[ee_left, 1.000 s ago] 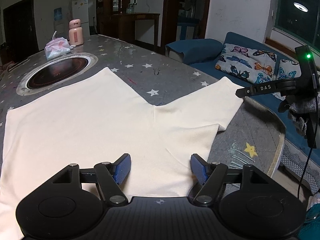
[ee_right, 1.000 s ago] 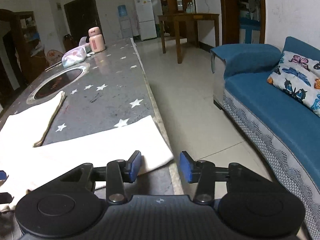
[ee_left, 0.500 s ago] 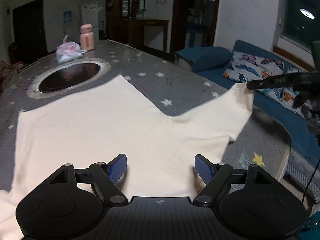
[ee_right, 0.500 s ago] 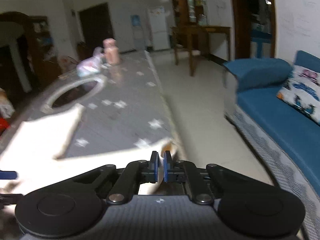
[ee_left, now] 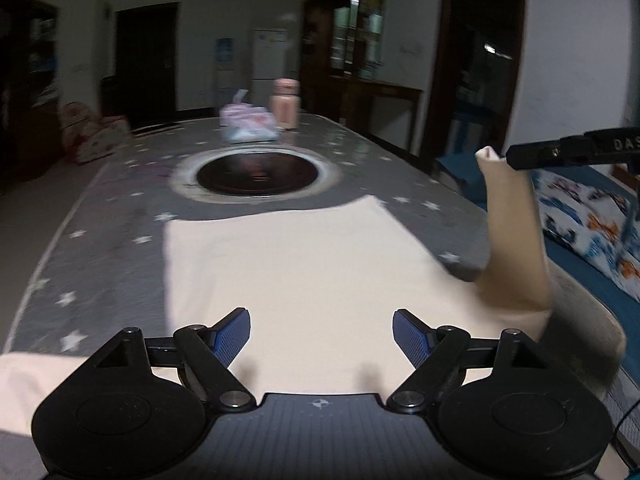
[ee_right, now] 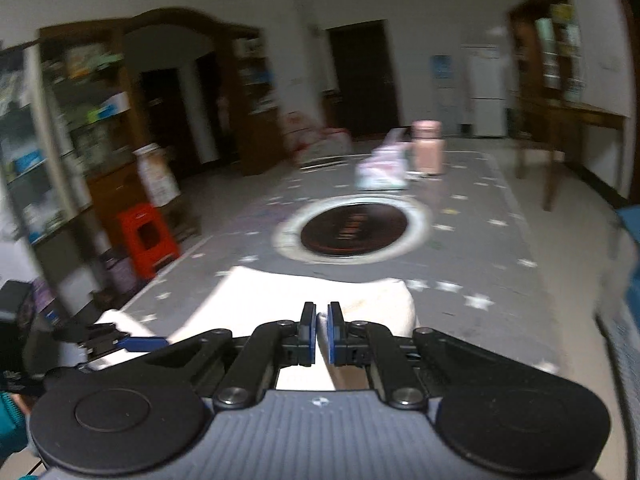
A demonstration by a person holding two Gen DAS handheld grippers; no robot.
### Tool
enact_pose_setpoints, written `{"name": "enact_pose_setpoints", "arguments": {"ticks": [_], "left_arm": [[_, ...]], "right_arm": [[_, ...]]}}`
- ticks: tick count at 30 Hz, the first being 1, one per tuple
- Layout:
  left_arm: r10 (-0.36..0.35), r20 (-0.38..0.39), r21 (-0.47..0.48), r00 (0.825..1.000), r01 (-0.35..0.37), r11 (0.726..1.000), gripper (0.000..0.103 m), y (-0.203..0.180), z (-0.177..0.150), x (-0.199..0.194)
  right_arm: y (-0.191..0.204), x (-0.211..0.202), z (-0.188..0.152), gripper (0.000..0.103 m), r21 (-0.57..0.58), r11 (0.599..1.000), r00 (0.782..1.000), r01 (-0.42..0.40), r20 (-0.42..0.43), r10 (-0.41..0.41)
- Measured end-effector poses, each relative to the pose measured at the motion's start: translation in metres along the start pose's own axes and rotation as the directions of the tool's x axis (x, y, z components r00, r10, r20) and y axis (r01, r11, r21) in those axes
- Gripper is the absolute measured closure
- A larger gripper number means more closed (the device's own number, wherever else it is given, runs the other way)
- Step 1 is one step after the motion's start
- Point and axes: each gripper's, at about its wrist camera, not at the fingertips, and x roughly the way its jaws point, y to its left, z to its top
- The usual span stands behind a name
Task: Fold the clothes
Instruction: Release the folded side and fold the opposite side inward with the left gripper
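A cream garment (ee_left: 304, 264) lies spread on the grey star-patterned table (ee_left: 120, 240). My left gripper (ee_left: 321, 332) is open, low over the garment's near part, holding nothing. My right gripper (ee_right: 321, 328) is shut on the garment's right leg end (ee_left: 508, 216) and holds it lifted above the table's right edge; it shows in the left wrist view (ee_left: 516, 157) pinching the cloth tip. In the right wrist view the cloth (ee_right: 320, 292) hangs below the closed pads. The left gripper also shows in the right wrist view (ee_right: 120, 342).
A round black hotplate (ee_left: 256, 176) is set into the table beyond the garment. A pink bottle (ee_left: 285, 104) and a plastic bag (ee_left: 248, 124) stand at the far end. A blue sofa with butterfly cushions (ee_left: 592, 224) is right of the table. A red stool (ee_right: 146, 240) stands on the left.
My right gripper closed on the garment's right leg end and lifted it up and leftward. Both grippers swung left, so the views now look down the table's length.
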Motion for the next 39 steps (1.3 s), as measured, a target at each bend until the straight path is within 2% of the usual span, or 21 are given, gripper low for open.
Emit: {"name": "enact_pose_setpoints", "arguments": {"ticks": [6,13,15,18,21,23,25,26,29,30,33,35,36,37,39], "left_arm": [[0.074,0.011,-0.074,0.997,-0.073,0.995,0.022,0.036,-0.008,-0.015],[0.105,0.008,-0.124,0.994,-0.103,0.987,0.022,0.055,-0.018,-0.023],[0.106,0.003,-0.132,0.994,-0.104,0.986,0.022,0.056,-0.020,-0.022],[0.089,0.002,-0.133,0.996,-0.088,0.987,0.024,0.056,-0.023,-0.022],[0.046,0.003,-0.122,0.999,-0.046,0.992,0.028,0.048,-0.023,-0.021],[0.016,0.002,-0.105,1.000,-0.016,0.994,0.031,0.041,-0.022,-0.016],[-0.013,-0.010,-0.087,1.000,0.012,0.996,0.033,0.033,-0.022,-0.010],[-0.026,-0.018,-0.077,1.000,0.025,0.997,0.034,0.028,-0.021,-0.005],[-0.065,-0.046,-0.047,0.997,0.063,0.997,0.040,0.014,-0.021,0.008],[-0.078,-0.057,-0.037,0.995,0.076,0.996,0.042,0.009,-0.021,0.012],[-0.085,-0.083,-0.014,0.993,0.084,0.996,0.044,-0.001,-0.021,0.022],[-0.087,-0.102,-0.005,0.991,0.087,0.996,0.053,-0.006,-0.022,0.026],[-0.089,-0.112,-0.002,0.990,0.089,0.996,0.061,-0.007,-0.022,0.028],[-0.084,-0.121,0.002,0.989,0.085,0.996,0.074,-0.009,-0.023,0.030],[-0.072,-0.130,0.008,0.989,0.073,0.997,0.089,-0.011,-0.024,0.031]], "right_arm": [[0.058,0.049,0.006,0.098,-0.088,0.985,0.986,-0.151,-0.077,0.145],[0.107,0.091,-0.009,0.098,-0.115,0.951,0.948,-0.289,-0.171,0.267],[0.116,0.097,-0.012,0.097,-0.115,0.943,0.939,-0.313,-0.183,0.290],[0.116,0.098,-0.009,0.095,-0.121,0.943,0.942,-0.309,-0.176,0.286],[0.103,0.085,-0.007,0.092,-0.144,0.955,0.958,-0.259,-0.161,0.235],[0.090,0.076,-0.010,0.091,-0.161,0.967,0.972,-0.199,-0.161,0.173],[0.074,0.064,-0.017,0.084,-0.160,0.977,0.980,-0.139,-0.166,0.112],[0.065,0.058,-0.022,0.076,-0.157,0.982,0.983,-0.105,-0.168,0.078],[0.040,0.037,-0.041,0.071,-0.132,0.991,0.984,-0.019,-0.180,-0.005],[0.033,0.031,-0.048,0.066,-0.124,0.992,0.982,0.005,-0.187,-0.028],[0.018,0.016,-0.068,0.061,-0.121,0.990,0.974,0.065,-0.207,-0.089],[0.010,0.006,-0.081,0.055,-0.116,0.989,0.968,0.095,-0.223,-0.119],[0.006,0.004,-0.085,0.052,-0.114,0.988,0.965,0.101,-0.229,-0.125],[0.005,0.002,-0.089,0.050,-0.114,0.988,0.964,0.106,-0.233,-0.130],[0.005,0.001,-0.097,0.049,-0.112,0.988,0.960,0.110,-0.244,-0.135]]}}
